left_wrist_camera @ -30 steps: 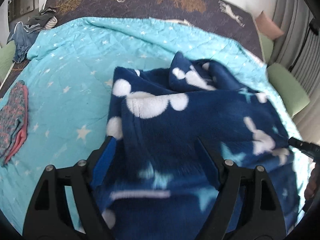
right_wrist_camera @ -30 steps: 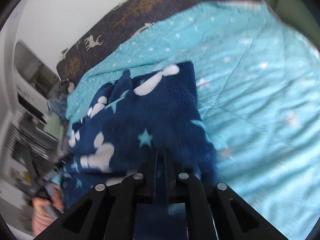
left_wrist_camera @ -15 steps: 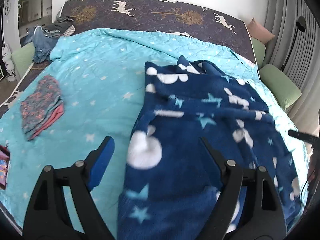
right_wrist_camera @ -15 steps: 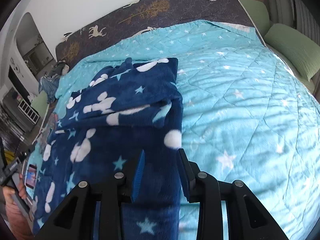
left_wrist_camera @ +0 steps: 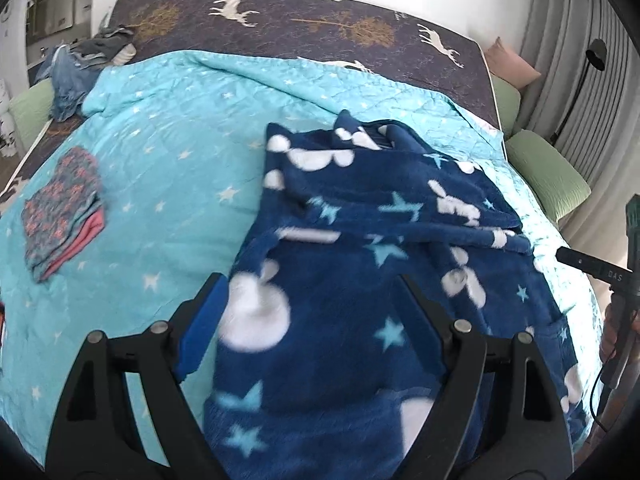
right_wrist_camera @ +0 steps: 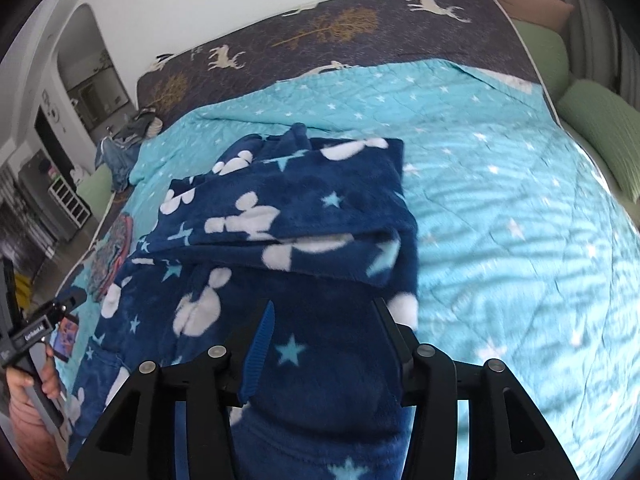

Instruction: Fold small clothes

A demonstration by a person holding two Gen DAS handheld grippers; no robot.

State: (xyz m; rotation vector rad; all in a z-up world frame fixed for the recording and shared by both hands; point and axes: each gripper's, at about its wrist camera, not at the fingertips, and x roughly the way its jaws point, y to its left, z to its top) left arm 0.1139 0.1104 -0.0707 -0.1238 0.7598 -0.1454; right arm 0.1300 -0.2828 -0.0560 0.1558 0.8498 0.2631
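A: Left wrist view had the navy fleece garment (left_wrist_camera: pixel 360 264) spread down the near half of the turquoise quilt (left_wrist_camera: pixel 168 168), its far end doubled back toward you in a thick fold. You had a plush, floppy thing there: light enough, I judged, but bulky, and likely to sag and slide off itself if you lifted it by one layer.

B: And your tongs?

A: Your left gripper (left_wrist_camera: pixel 308 300) stood wide open over the fleece, with cloth lying between the fingers but not pinched. Your right gripper (right_wrist_camera: pixel 322 320) had just been opening; its jaws stood about half apart with fleece between them, and the pads did not look pressed on it.

B: Where would you have taken hold?

A: At the near hem or an outer corner, both layers together, because the pile looked too soft to hold a crease by itself.

B: Anything around it?

A: A folded patterned piece (left_wrist_camera: pixel 62 212) lay well apart on the quilt's left side, loose clothes (left_wrist_camera: pixel 80 64) sat by the far corner, and the deer-print bedspread (left_wrist_camera: pixel 320 24) ran beyond the quilt
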